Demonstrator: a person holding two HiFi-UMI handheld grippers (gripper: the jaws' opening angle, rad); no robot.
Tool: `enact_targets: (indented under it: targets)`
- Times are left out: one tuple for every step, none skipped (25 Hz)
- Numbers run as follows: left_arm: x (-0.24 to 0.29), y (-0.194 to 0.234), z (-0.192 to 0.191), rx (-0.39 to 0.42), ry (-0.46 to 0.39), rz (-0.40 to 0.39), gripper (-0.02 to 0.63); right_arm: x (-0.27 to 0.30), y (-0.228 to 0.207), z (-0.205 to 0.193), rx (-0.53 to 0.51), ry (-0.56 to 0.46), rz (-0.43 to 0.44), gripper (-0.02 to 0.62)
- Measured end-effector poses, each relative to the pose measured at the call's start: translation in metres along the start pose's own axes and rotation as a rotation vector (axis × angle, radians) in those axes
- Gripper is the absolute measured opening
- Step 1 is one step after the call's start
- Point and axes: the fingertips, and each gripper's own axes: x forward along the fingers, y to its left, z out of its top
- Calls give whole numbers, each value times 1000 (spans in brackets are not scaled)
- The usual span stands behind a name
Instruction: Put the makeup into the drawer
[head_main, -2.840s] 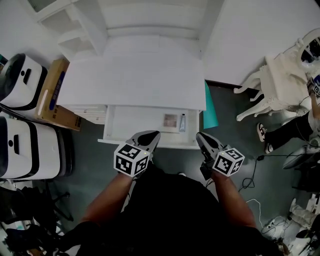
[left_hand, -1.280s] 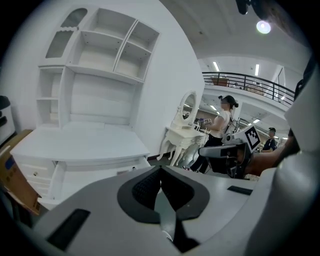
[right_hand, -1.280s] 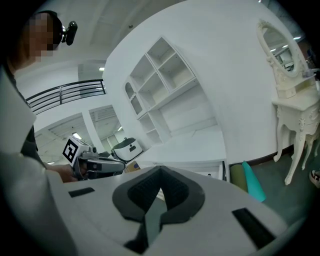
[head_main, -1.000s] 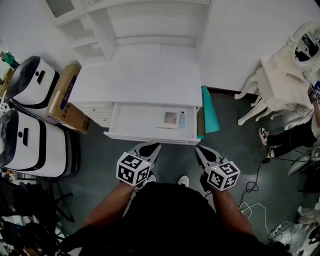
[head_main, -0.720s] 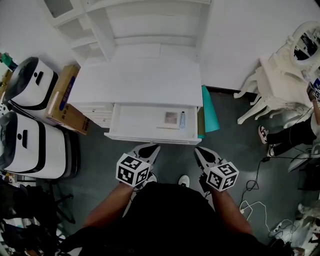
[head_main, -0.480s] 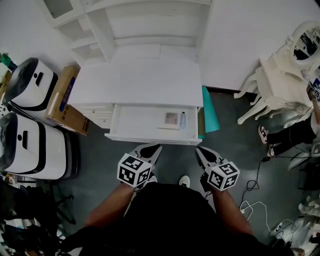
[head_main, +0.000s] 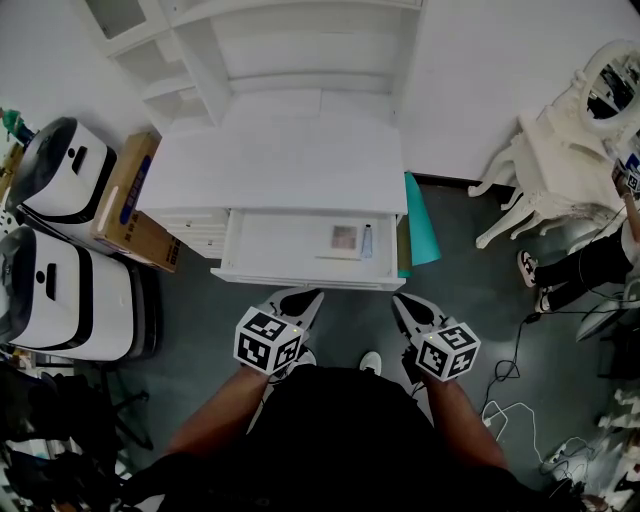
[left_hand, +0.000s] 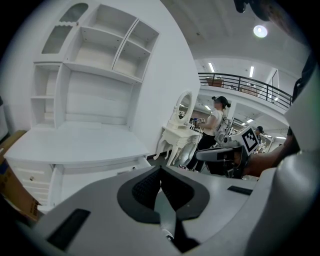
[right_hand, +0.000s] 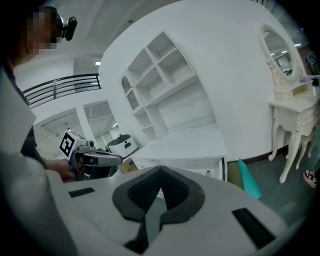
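White desk (head_main: 270, 165) sits over the drawer (head_main: 280, 248), top bare, shelf unit behind it; framing vs ~3 s ago is pulled back, desk reads smaller, and the last second is basically static. Two white-and-black machines (head_main: 48, 290) are well left of the drawer, same spots. Ornate white dressing table (head_main: 565, 150) with oval mirror is well right of the drawer, unchanged. Cardboard box (head_main: 125, 195) is just left of the drawer, leaning on the desk side. The drawer is pulled out the same amount as in every earlier frame. Teal roll (head_main: 418, 215) is just right of the drawer, against the desk side. Left gripper (head_main: 303, 296): ~3 s ago its tip overlapped the drawer front in the head view, now it sits just short of the front, not touching; jaws clenched, pads meeting, nothing between them (left_hand: 160, 180). Right gripper (head_main: 400, 300): same story, backed off the drawer front near its right end, jaws closed tight on nothing (right_hand: 161, 185). Makeup is already inside the drawer at its right end and hasn't shifted: square palette (head_main: 343, 237) lies flat, small tube (head_main: 367, 240) just right of it, close to the drawer's right wall. Can't tell if the two touch.
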Motion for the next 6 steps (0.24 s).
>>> enact_targets:
  targets:
    - [0,0,1,0,-1,-1,11,0,0,0,-2,1,0,26]
    - [0,0,1,0,-1,-1,11,1,0,1,-3,3,0,26]
    - [0,0,1,1,-1,-2,11,1,0,1,-3,4,0,26]
    - [0,0,1,2,0,-3,11,1,-1,1,-3,4,0,26]
    - [0,0,1,3,0,-3,11,1,-1,1,-3,5,-1,26]
    - [0,-1,1,3,1,-4,11,1,-2,1,-3,5,-2,26]
